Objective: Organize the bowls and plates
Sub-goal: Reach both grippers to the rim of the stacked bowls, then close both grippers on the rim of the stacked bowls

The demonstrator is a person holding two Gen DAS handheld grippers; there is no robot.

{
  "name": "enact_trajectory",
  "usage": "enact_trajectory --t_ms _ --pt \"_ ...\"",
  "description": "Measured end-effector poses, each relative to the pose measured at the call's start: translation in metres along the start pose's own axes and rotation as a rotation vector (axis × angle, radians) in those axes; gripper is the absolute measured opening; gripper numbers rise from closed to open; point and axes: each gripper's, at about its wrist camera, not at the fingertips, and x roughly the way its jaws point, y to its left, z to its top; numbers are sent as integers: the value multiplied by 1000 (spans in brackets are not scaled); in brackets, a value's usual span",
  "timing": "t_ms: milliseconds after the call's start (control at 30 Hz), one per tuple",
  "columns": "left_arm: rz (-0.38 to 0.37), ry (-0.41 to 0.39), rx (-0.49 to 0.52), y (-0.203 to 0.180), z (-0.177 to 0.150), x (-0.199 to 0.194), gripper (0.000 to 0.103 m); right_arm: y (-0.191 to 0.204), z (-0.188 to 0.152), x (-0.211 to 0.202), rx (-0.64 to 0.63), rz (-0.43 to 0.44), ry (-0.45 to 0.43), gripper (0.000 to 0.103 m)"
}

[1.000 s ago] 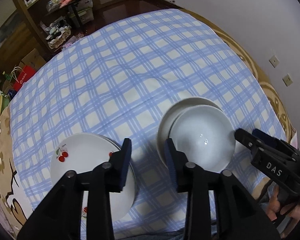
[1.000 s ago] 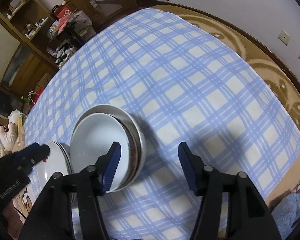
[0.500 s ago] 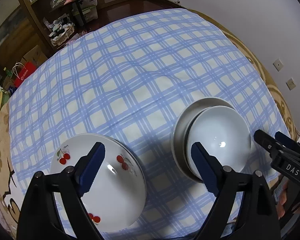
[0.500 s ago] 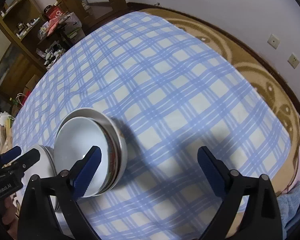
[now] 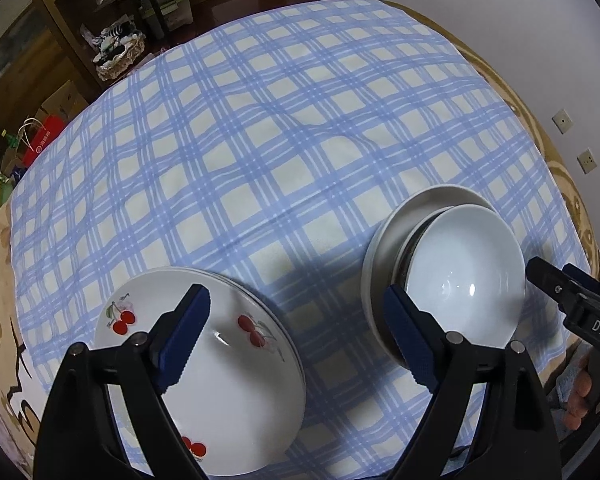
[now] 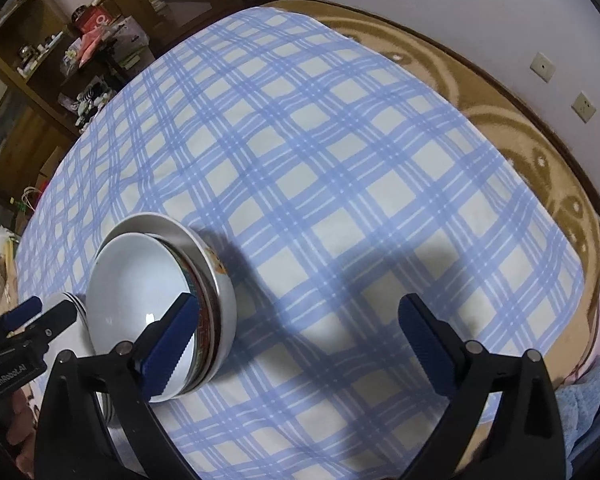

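Blue-padded jaws of the left gripper (image 5: pixel 296 340) are being held wide apart with nothing between them; one pad is hanging over the cherry plates (image 5: pixel 204 368), the other is hovering beside the rim of the bowls (image 5: pixel 452 276), and no contact is being made with either. The right gripper (image 6: pixel 296 344) is likewise being held spread at its widest and is carrying nothing, with its inner pad poised over the near rim of the bowls and its outer pad over bare cloth.

Item, near: a stack of white plates printed with red cherries, being kept at the near edge of the checked tablecloth (image 5: pixel 260 140), directly under the left gripper.

Item, beside: a nest of bowls, a plain white one uppermost, sitting off-centre and tilted in the wider bowls below, between the two grippers.

Item, beyond: a broad stretch of blue-and-cream cloth, then a wooden shelf unit (image 5: pixel 112 20) and a wall with sockets (image 6: pixel 544 68).

Risks being noted: the tilted top bowl is judged likely to slide or clatter if nudged at the rim by a descending pad; glazed rims are judged slippery under a narrow pinch; both stacks are lying close to the table's near edge, so a sideways knock could be pushing them off.
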Motion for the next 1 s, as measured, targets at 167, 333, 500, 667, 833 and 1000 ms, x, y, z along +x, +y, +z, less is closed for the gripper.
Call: enact_trajectory --t_ms 167,333,500,667,833,1000 --pt "9 10 10 -3 1 5 87 -4 -1 6 16 -8 33 103" --pt "9 26 6 -4 -1 11 87 -8 -1 9 53 52 53 97" --pt "20 45 2 -10 -1 16 85 -6 -1 11 52 53 59 97" --pt "-1 59 -5 -13 0 20 64 -3 -2 16 41 62 80 88" --pt "-21 61 5 -19 1 19 47 0 -1 17 38 86 79 78" --pt "-53 57 -10 -21 1 19 34 3 0 17 32 131 76 58"
